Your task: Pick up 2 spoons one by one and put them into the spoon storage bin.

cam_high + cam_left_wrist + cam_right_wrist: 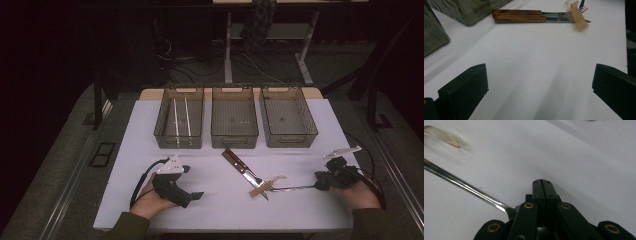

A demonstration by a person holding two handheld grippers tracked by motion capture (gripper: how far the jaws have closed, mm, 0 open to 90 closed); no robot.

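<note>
Slippage worries me: my right gripper [318, 186] is clamped on the tip of a metal utensil [295, 188] lying on the tabletop [210, 210], so it could pivot and knock the knife [243, 171]. My left gripper [192, 187] rests wide and empty.

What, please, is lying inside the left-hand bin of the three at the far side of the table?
Inside the left bin lie two thin pale sticks, side by side, running front to back. Its smoky walls hide little; the rest of the floor looks bare.
</note>
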